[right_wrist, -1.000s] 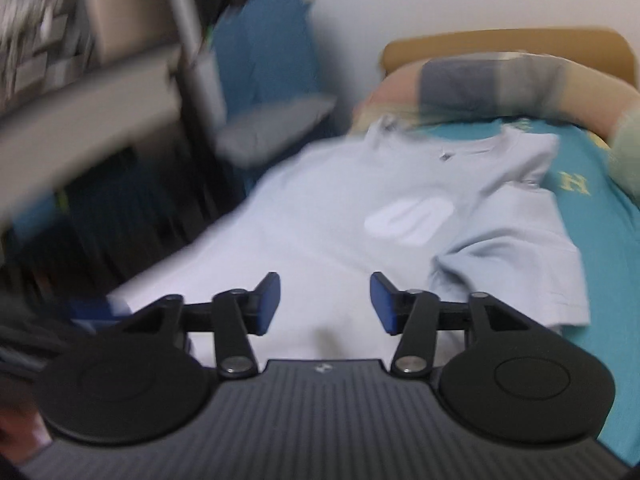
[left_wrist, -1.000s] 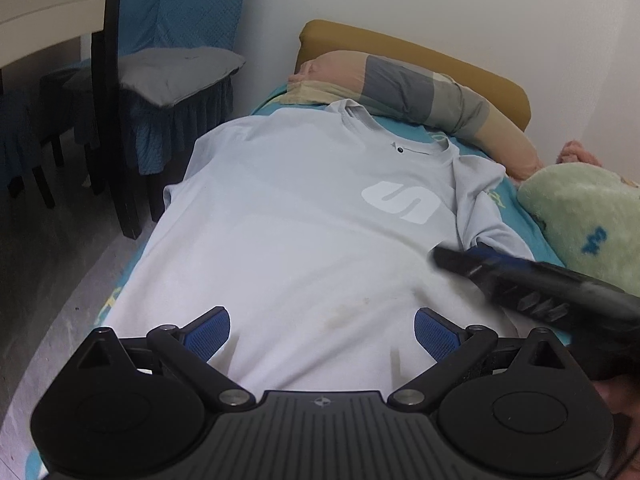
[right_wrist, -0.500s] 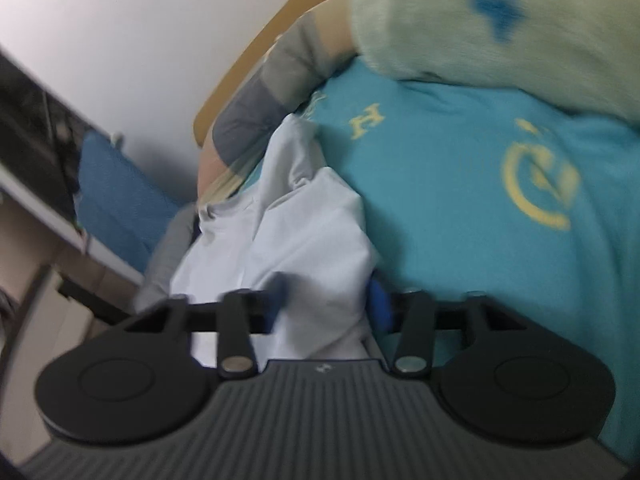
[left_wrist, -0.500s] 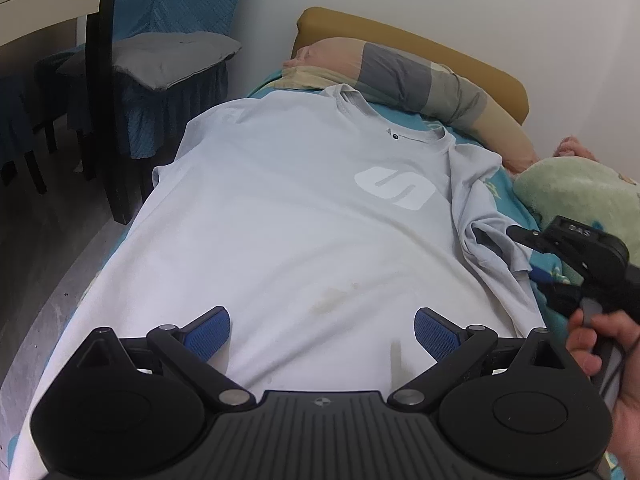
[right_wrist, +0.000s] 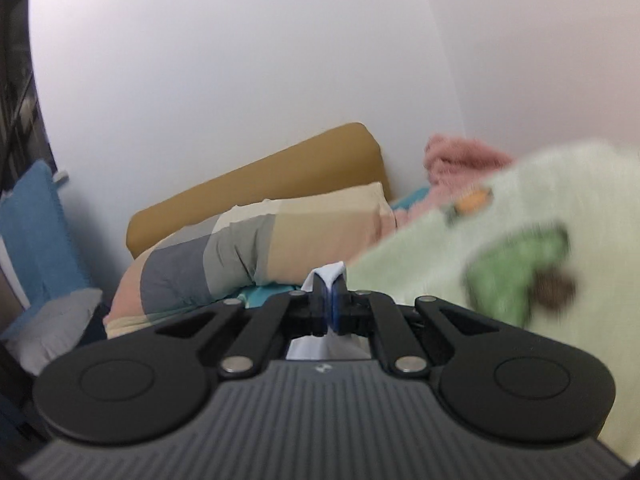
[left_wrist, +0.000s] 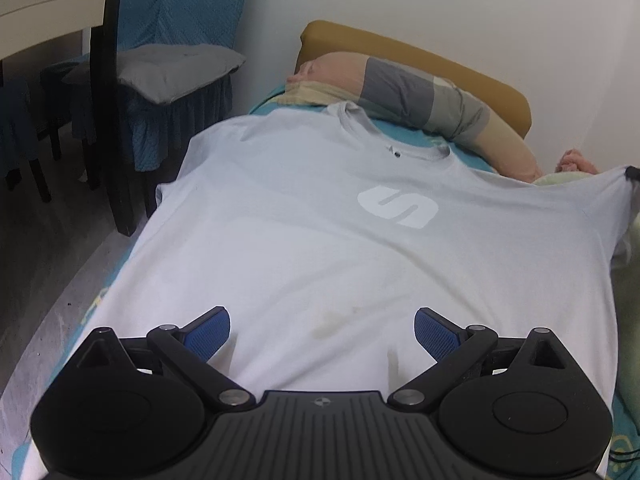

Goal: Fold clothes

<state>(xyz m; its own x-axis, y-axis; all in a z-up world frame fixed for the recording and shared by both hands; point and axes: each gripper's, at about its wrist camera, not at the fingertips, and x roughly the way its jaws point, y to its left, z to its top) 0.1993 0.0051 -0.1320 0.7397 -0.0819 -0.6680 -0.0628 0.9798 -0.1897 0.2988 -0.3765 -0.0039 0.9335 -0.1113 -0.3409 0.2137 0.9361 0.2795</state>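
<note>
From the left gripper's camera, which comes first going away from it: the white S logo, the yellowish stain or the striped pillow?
1. Yellowish stain, just ahead, between the left gripper's open jaws.
2. White S logo, mid-shirt, slightly right.
3. Striped pillow, at the bed's far end.

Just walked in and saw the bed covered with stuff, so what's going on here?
A person with a handheld gripper in each hand is laying out a light grey T-shirt on the bed to fold it. The right gripper is shut on the T-shirt's sleeve, pulling it out toward the green blanket. The left gripper hangs open over the hem, holding nothing. No fold shows yet.
</note>
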